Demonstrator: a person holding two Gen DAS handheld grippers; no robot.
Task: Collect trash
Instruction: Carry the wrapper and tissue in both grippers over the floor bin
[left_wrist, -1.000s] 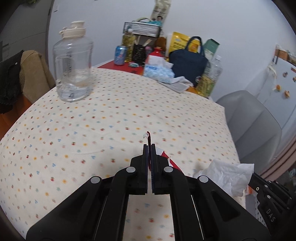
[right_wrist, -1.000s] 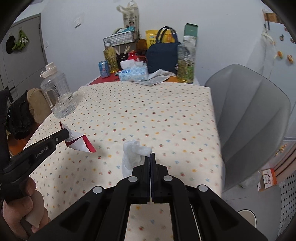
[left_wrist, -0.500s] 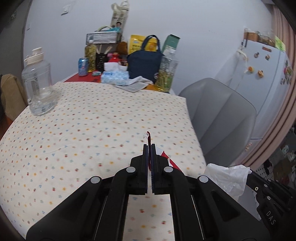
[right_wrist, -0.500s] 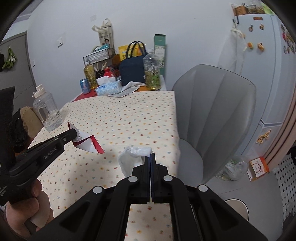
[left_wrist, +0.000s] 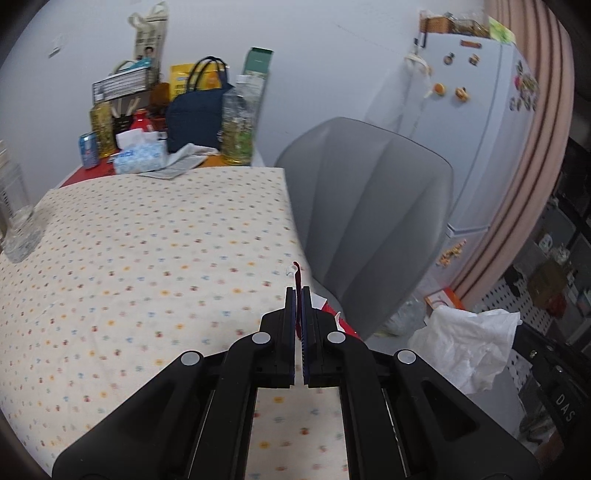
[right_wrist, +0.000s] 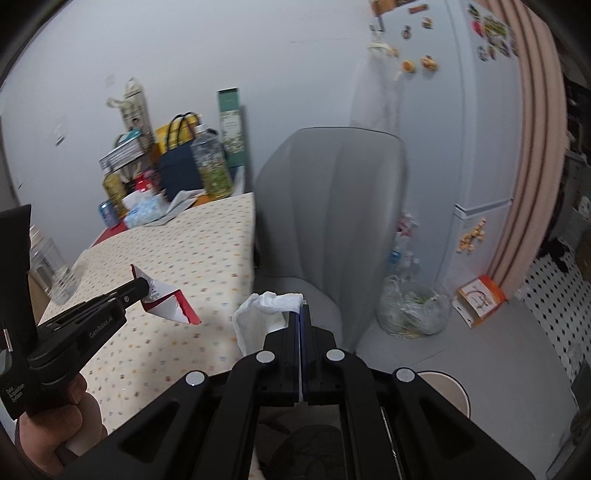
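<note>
My left gripper (left_wrist: 298, 295) is shut on a red and white wrapper (left_wrist: 296, 275), held above the table's right edge; the wrapper also shows in the right wrist view (right_wrist: 168, 301) at the left gripper's tip (right_wrist: 142, 287). My right gripper (right_wrist: 302, 312) is shut on a crumpled white tissue (right_wrist: 266, 314), held past the table edge in front of the grey chair (right_wrist: 332, 206). The tissue also shows in the left wrist view (left_wrist: 469, 343). A clear plastic trash bag (right_wrist: 412, 308) stands on the floor by the fridge.
The table (left_wrist: 129, 258) has a dotted cloth, a clear jug (left_wrist: 14, 218) at its left and clutter at the back: a navy bag (left_wrist: 197, 114), a tissue pack (left_wrist: 138, 157), bottles. A white fridge (right_wrist: 476, 129) stands right. An orange box (right_wrist: 480, 299) lies on the floor.
Both grippers have swung right, away from the table toward the chair and fridge, each still holding its trash. The floor and trash bag have come into view.
</note>
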